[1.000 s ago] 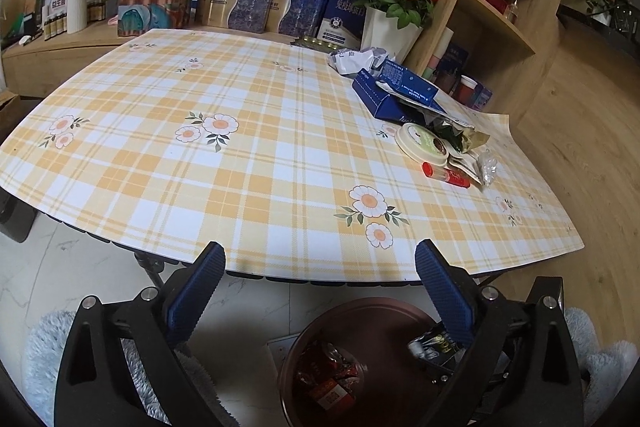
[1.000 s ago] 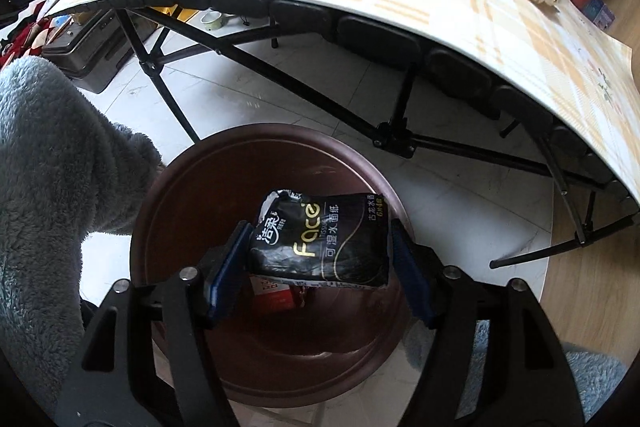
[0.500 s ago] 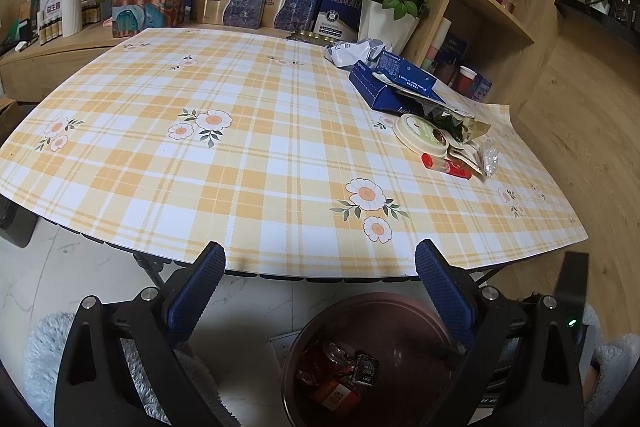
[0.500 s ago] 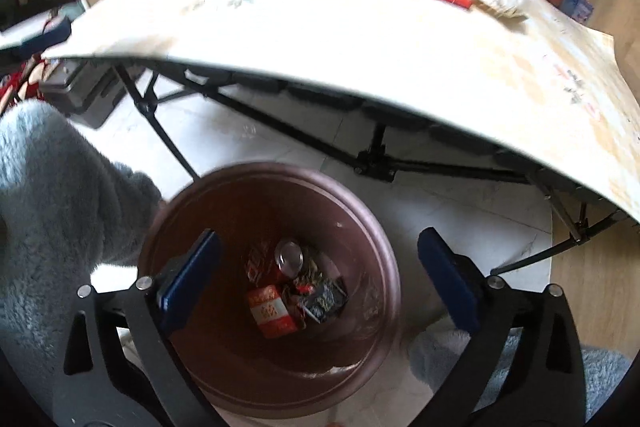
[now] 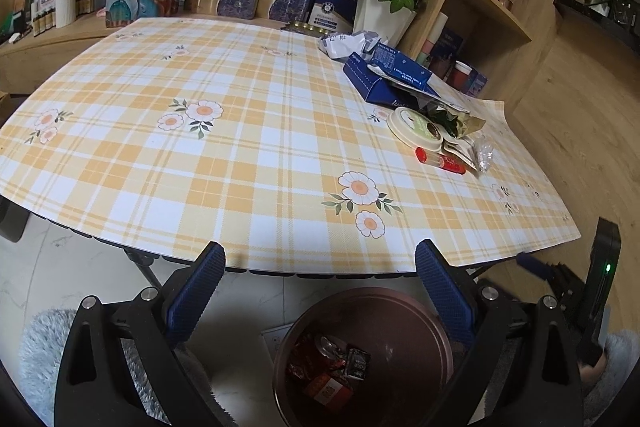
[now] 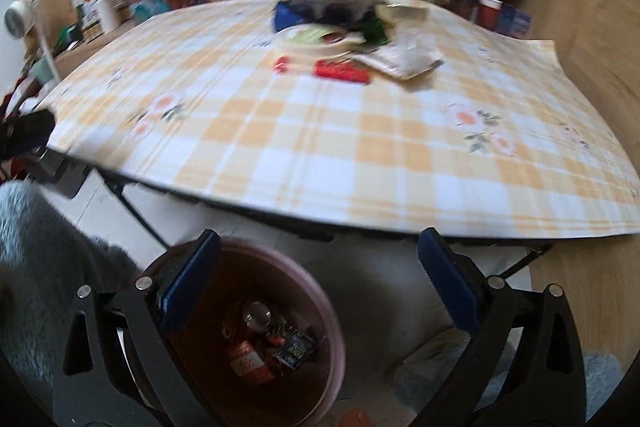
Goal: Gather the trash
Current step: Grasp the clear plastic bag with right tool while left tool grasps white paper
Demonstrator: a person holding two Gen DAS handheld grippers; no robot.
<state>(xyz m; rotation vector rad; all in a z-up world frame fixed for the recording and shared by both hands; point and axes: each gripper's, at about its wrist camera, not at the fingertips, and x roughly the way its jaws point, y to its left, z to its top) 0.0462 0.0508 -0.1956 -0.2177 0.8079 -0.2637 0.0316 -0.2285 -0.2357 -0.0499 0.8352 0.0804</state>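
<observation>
Gaping left gripper: ribbed blue fingers apart, empty, above bin.
Bin: round, brown, smooth; crumpled wrappers inside, below tabletop edge.
Right gripper: fingers just opened wide, empty.

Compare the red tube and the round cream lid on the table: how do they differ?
The red tube is slim, long and lies on its side; the round cream lid is a wide, flat disc. The tube is bright red with a clear middle; the lid is cream with a green label. The tube lies nearer the table's front edge, the lid behind it. Both sit in the clutter at the table's right end.
</observation>
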